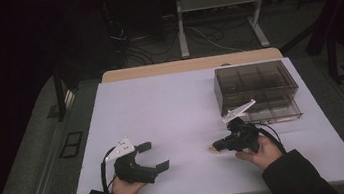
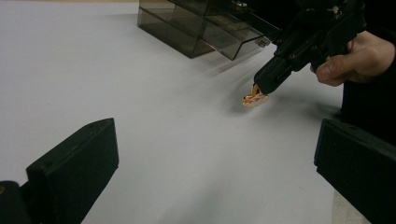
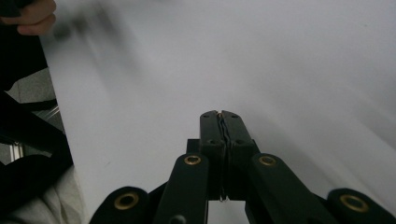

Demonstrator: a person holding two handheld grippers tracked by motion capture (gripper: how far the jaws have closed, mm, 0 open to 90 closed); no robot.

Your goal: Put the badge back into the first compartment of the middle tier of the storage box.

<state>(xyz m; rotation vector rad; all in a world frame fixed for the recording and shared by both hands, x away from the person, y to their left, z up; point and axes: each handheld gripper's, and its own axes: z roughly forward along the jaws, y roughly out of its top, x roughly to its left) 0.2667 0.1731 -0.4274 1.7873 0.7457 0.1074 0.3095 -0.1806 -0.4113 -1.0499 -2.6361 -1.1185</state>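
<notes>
Right gripper point(image 1: 215, 147): jaws clamped on small orange-white piece point(image 2: 255, 99), near smoked box point(image 1: 256, 91).
Left gripper point(image 1: 155, 155): jaws wide apart, empty, well apart from box.

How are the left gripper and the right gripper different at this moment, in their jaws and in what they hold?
The left gripper has its jaws spread wide apart, while the right gripper has its jaws pressed together. The left gripper holds nothing, while the right gripper pinches a small orange and pale object at its tip. The right gripper is near the smoky plastic organiser box; the left gripper is far from it. Both are black and hand-held over the white table.
</notes>
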